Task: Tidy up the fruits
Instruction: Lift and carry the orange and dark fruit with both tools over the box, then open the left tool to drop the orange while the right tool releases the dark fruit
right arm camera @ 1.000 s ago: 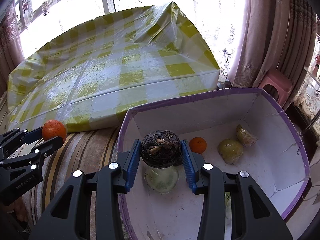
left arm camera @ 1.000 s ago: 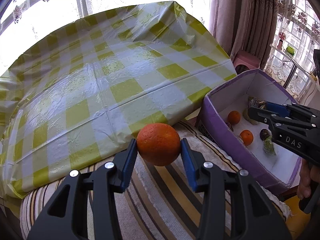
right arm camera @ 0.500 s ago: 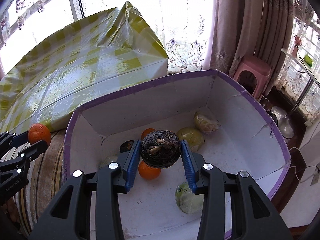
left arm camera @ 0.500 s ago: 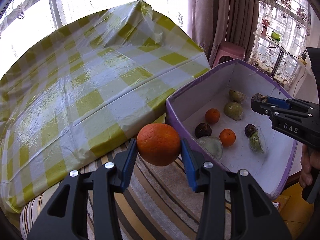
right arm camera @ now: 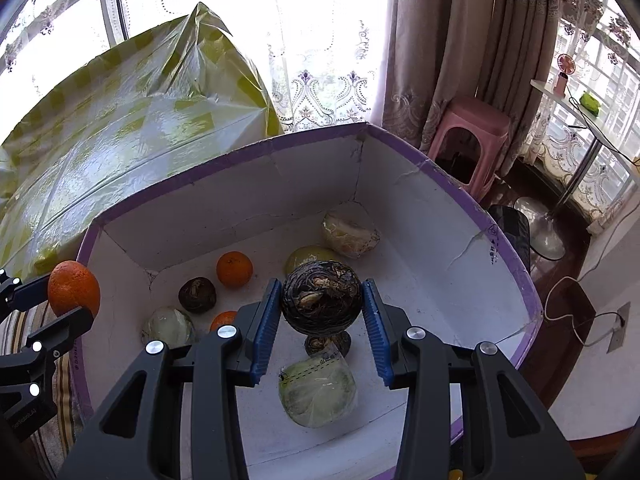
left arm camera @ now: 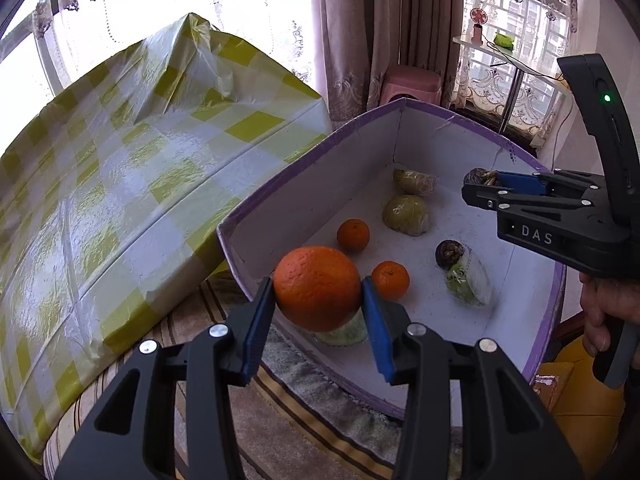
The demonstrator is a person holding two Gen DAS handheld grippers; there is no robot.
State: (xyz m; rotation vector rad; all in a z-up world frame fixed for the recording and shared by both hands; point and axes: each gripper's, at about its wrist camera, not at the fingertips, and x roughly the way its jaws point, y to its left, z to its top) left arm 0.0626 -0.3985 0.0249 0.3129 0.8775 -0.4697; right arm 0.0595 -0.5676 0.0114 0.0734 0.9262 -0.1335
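My left gripper (left arm camera: 318, 294) is shut on a large orange (left arm camera: 317, 288) and holds it over the near left wall of a purple-rimmed white box (left arm camera: 256, 220). My right gripper (right arm camera: 321, 300) is shut on a dark round fruit (right arm camera: 321, 298) above the box's middle (right arm camera: 400, 168). It also shows in the left wrist view (left arm camera: 480, 184) at the right. In the box lie small oranges (left arm camera: 353, 235), a dark fruit (left arm camera: 448, 254) and wrapped green fruits (left arm camera: 405, 214).
A bed under a yellow-checked plastic sheet (left arm camera: 120, 184) lies left of the box. A striped rug (left arm camera: 240, 420) is under the box's near side. A pink stool (right arm camera: 472, 136), curtains and a stand base (right arm camera: 540, 228) are behind the box.
Both grippers have moved right toward and over the box, each still holding its fruit. The box now fills more of both views.
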